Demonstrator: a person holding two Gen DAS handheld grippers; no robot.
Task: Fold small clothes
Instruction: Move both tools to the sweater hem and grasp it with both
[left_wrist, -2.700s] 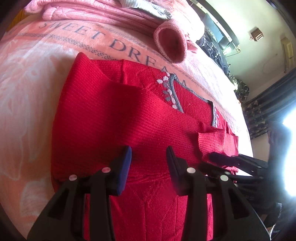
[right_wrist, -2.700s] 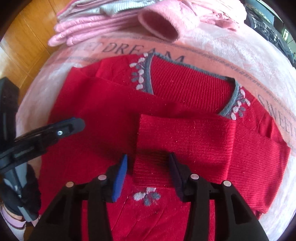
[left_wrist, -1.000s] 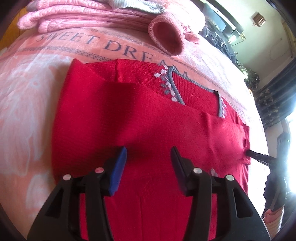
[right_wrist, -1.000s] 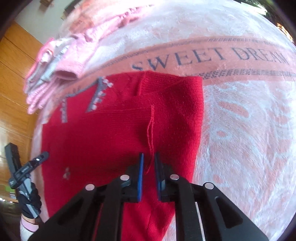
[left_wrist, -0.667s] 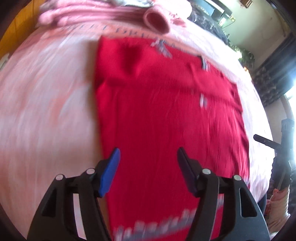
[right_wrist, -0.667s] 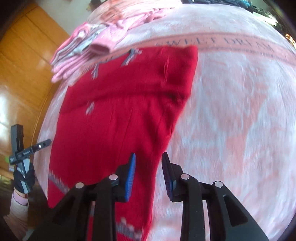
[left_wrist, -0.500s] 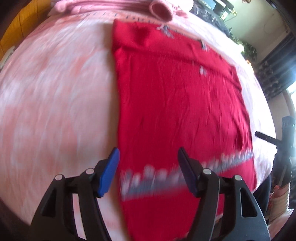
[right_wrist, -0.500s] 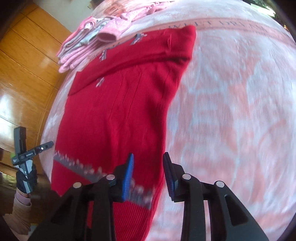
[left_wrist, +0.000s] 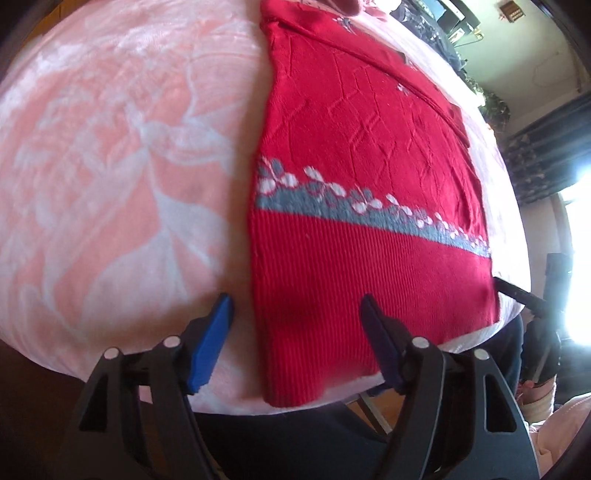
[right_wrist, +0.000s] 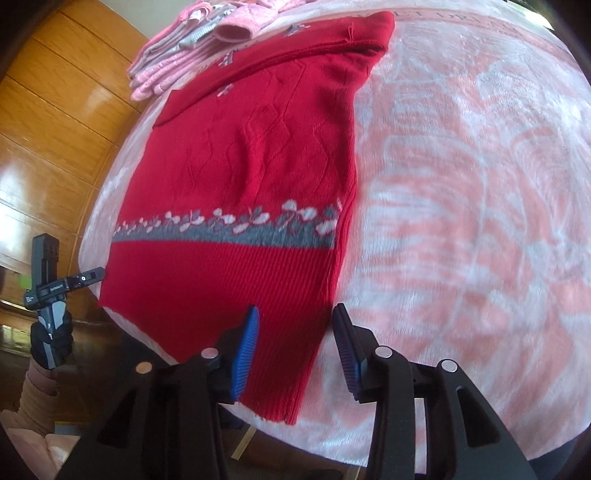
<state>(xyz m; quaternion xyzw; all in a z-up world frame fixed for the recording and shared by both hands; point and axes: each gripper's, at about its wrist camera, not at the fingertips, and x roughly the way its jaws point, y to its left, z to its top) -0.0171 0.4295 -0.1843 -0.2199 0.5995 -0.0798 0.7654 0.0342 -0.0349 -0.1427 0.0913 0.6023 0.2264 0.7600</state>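
Right wrist view gives me the only writing: faint capital letters run along a band at the far edge of the pink blanket (right_wrist: 461, 184), too smeared for me to read. One red sweater (right_wrist: 251, 177) lies flat on that blanket, its sleeves folded across the chest at the far end and its ribbed hem toward me, reaching the near edge of the bed. One grey band with pale leaf shapes (right_wrist: 229, 232) crosses it above the ribbing. One stack of folded pink clothes (right_wrist: 192, 40) sits beyond the neckline.

I carry two grippers. My right gripper (right_wrist: 295, 347) hovers over the hem's right corner, jaws spread moderately wide and empty, the blue-padded left finger above the ribbing and the other above bare blanket. My left gripper (left_wrist: 295, 332) hangs over the hem's left corner, jaws spread wide with nothing between them, one finger over blanket and one over the knit. From the right wrist view I also see that left tool off the sweater's far side, gripped in my gloved hand (right_wrist: 50, 341).
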